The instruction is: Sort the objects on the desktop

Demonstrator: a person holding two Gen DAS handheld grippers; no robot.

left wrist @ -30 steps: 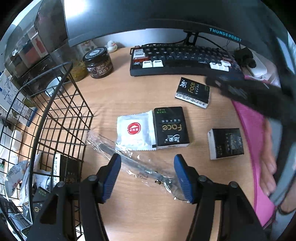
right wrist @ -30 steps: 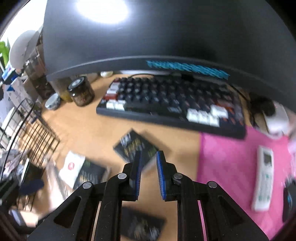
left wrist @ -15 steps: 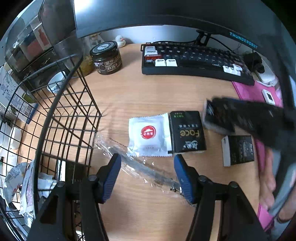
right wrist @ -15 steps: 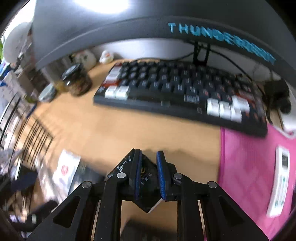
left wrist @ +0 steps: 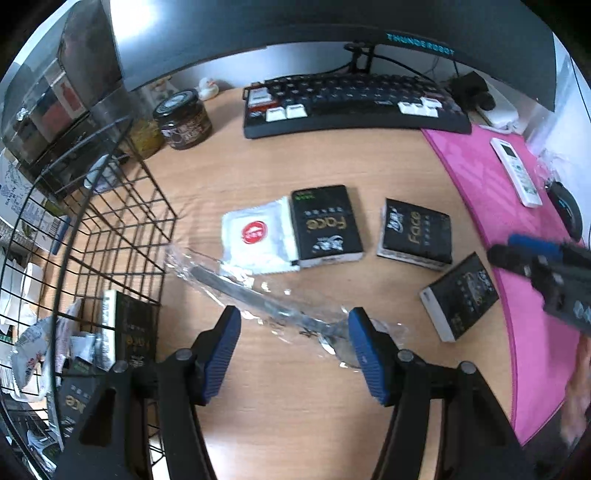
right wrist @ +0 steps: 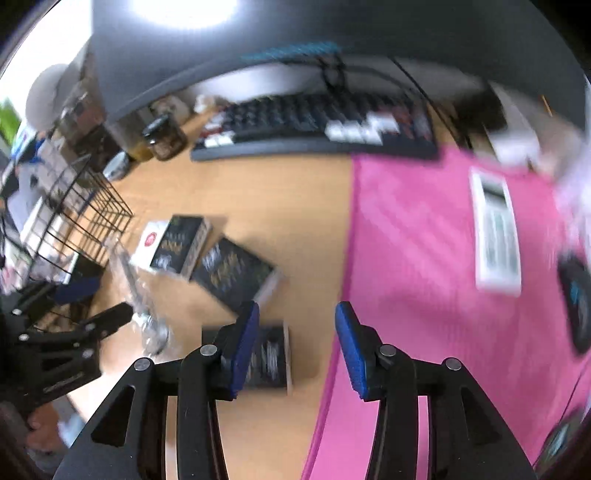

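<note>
Three black packs: on the desk now, one touching the white sachet, one right of it, one at the pink mat's edge; a second ago the middle pack lay up by the keyboard, so it sits nearer the other two now.
Change, right gripper: was pinched tight a second ago, jaws opening now, nothing between them; blue pads over bare desk and mat edge.
Change, left gripper: same wide gap as before, nothing gripped, straddling the wrapped cutlery.
Wire basket: far left, already has a black pack and white wrappers in it.
Wrapped cutlery: clear plastic sleeve, lies slantwise from basket corner down to between the left pads; touching or not, cannot tell.
White sachet: red round logo, text too small.
Writing: "Face" in gold on the packs; "THUNDEROBOT" in teal on the monitor bezel; jar label unreadable.
Keyboard: dark, white and red keys, at the back.
Pink mat: right side, white remote and dark mouse on it.
Left view only: sharp text, yellow duck, right gripper's tip at the right edge.
Right view only: blurred; shows left gripper body at lower left with a hand under it.
</note>
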